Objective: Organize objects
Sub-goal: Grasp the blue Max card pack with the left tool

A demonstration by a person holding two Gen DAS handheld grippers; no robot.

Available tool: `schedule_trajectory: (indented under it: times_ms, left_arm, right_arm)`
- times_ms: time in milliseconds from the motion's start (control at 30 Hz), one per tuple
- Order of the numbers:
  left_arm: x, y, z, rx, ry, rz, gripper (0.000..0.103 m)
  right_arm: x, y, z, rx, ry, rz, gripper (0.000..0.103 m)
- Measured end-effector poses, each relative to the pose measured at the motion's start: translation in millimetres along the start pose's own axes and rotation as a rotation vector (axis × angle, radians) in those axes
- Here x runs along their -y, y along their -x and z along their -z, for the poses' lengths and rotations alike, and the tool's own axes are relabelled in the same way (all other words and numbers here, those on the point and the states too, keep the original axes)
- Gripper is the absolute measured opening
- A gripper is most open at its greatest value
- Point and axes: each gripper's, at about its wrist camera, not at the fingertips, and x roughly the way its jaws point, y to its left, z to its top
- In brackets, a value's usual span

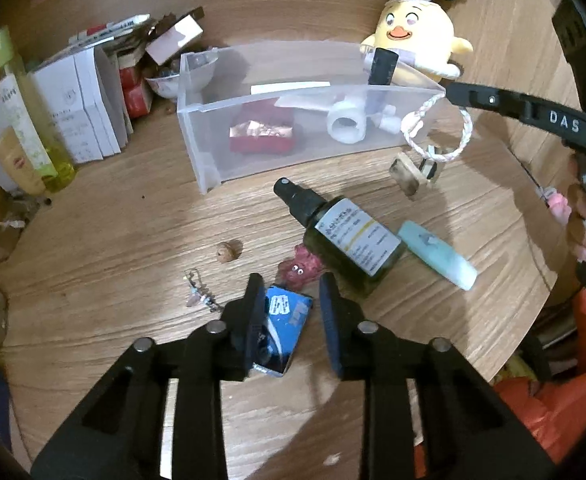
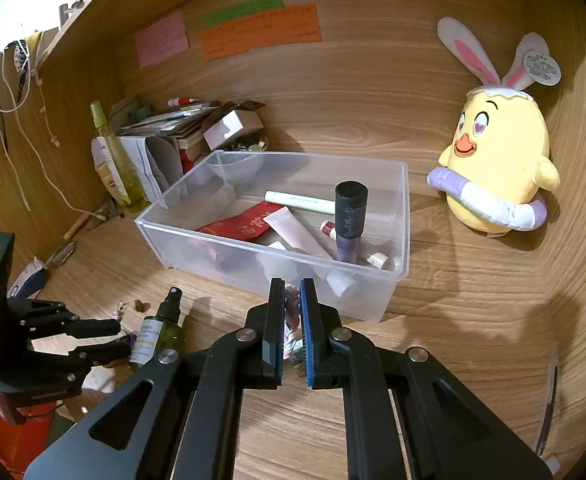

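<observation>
A clear plastic bin stands on the wooden desk, holding tubes, a red packet and a dark bottle. My right gripper is shut on a braided cord keychain, held above the desk just outside the bin's near corner. My left gripper is open, low over a blue packet lying between its fingers. A dark green spray bottle, a pale blue tube and a pink figurine lie just ahead of it.
A yellow plush chick sits right of the bin against the wall. Boxes, papers and a yellow-green bottle crowd the left corner. A small bead and a metal charm lie on the desk.
</observation>
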Motion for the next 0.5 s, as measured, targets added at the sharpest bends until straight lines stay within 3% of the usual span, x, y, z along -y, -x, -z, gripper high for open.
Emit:
schedule_trajectory:
  times_ms: [67, 233, 400, 500]
  left_arm:
    - [-0.7, -1.8, 3.7, -0.002, -0.006, -0.011, 0.044]
    - [-2.1, -13.5, 16.2, -0.035, -0.008, -0.031, 0.045]
    - [-2.0, -8.8, 21.4, -0.002, 0.003, -0.056, 0.027]
    - [-4.1, -3.8, 21.9, 0.017, 0.022, -0.052, 0.027]
  right_arm:
    - [-0.7, 2.1, -0.4, 0.006, 0.001, 0.000, 0.007]
    - [-2.1, 7.0, -4.5, 0.023, 0.001, 0.007, 0.007]
    - [-4.3, 11.1, -11.2, 0.045, 0.005, 0.005, 0.007]
    - [-6.7, 12.3, -15.8, 0.060, 0.006, -0.001, 0.007]
